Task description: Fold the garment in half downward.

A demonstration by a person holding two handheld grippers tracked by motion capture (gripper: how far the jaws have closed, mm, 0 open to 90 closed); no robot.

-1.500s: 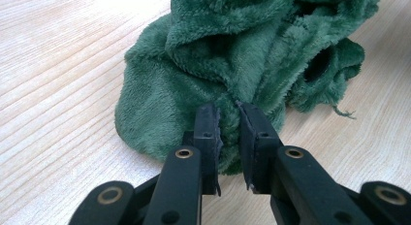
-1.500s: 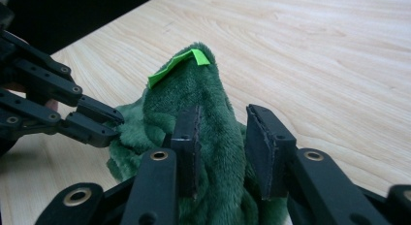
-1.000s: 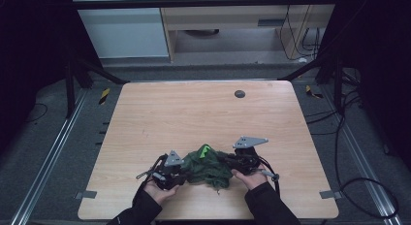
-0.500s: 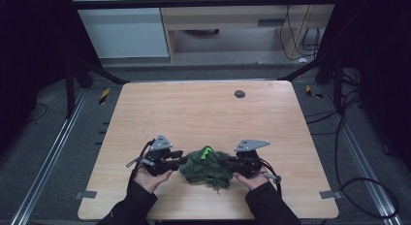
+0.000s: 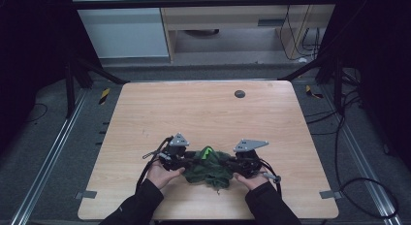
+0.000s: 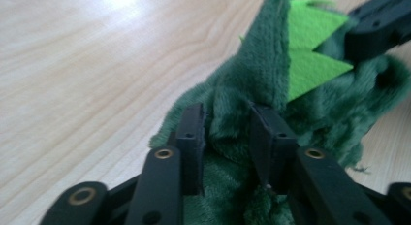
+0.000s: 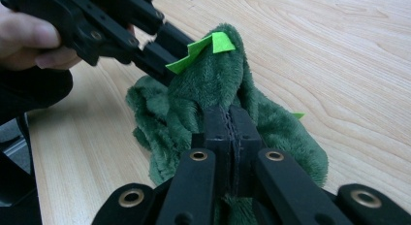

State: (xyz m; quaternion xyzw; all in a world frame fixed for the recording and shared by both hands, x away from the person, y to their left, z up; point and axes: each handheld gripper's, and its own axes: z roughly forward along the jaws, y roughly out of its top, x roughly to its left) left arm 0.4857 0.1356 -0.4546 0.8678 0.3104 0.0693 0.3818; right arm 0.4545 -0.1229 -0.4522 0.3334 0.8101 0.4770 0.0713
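A dark green plush piece (image 5: 209,169) with bright green felt spikes (image 5: 207,152) lies bunched near the table's front edge, between my two grippers. My left gripper (image 5: 192,162) comes at it from the left. In the left gripper view a fold of the plush (image 6: 261,70) fills the gap of the left gripper (image 6: 227,133), whose jaws have just been closing on it. My right gripper (image 5: 228,165) holds the other side. In the right gripper view the right gripper (image 7: 229,125) is shut tight on the plush (image 7: 213,79), and the spikes (image 7: 203,46) stand up.
The wooden table (image 5: 203,113) bears a small dark round disc (image 5: 239,94) at the back. Cables trail from both grippers towards the front edge. A hand (image 7: 29,40) grips the left gripper's body. Dark floor and metal rails surround the table.
The left gripper drew away to the left off the plush, then came back right and took a fold of it. The right gripper stayed put on its side.
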